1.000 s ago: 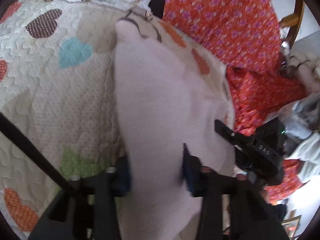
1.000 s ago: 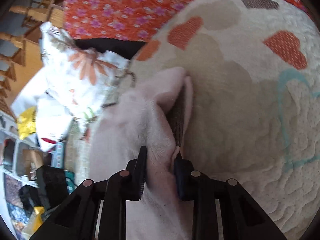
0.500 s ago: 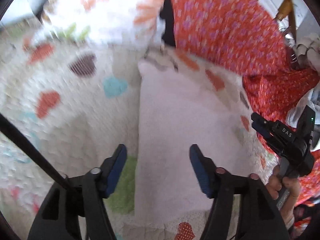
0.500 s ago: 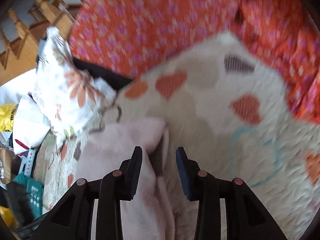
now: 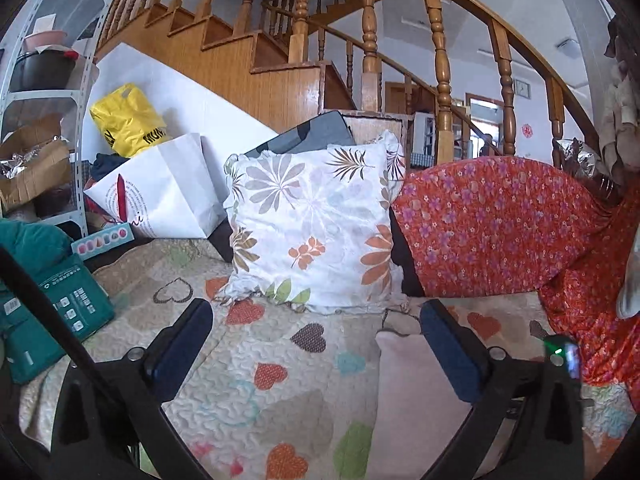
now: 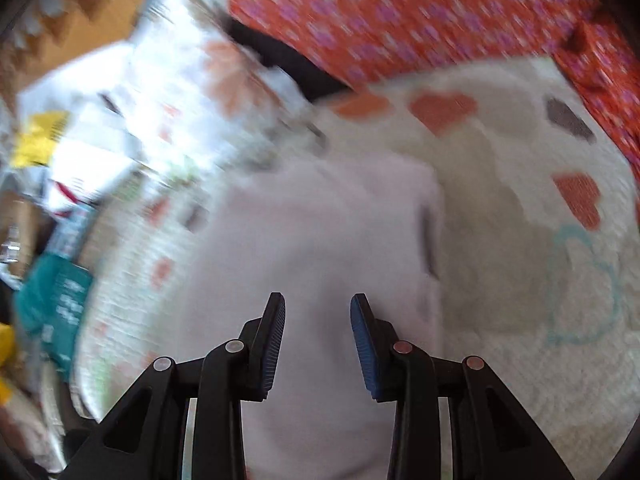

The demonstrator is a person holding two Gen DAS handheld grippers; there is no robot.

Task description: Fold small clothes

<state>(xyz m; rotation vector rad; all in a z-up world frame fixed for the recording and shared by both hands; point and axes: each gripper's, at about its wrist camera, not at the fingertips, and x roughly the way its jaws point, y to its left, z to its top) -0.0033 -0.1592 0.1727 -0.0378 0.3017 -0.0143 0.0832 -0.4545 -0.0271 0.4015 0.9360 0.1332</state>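
Observation:
A pale pink folded garment (image 6: 320, 240) lies flat on the cream heart-patterned quilt (image 6: 500, 220). In the left wrist view it (image 5: 408, 392) shows at the lower right, partly behind the right finger. My left gripper (image 5: 316, 344) is wide open and empty, raised and looking level across the quilt (image 5: 280, 380). My right gripper (image 6: 318, 320) is open and empty, held above the garment. The right wrist view is blurred.
A white floral cushion (image 5: 316, 224) stands at the back of the quilt. An orange flowered cover (image 5: 500, 224) lies to the right. A teal box (image 5: 60, 312), a white paper bag (image 5: 160, 196) and a yellow bag (image 5: 128, 120) sit left. A wooden staircase (image 5: 360, 40) rises behind.
Both grippers have let go of the pink garment and opened. The left gripper has lifted and tilted up to look level. The right gripper has pulled back above the garment.

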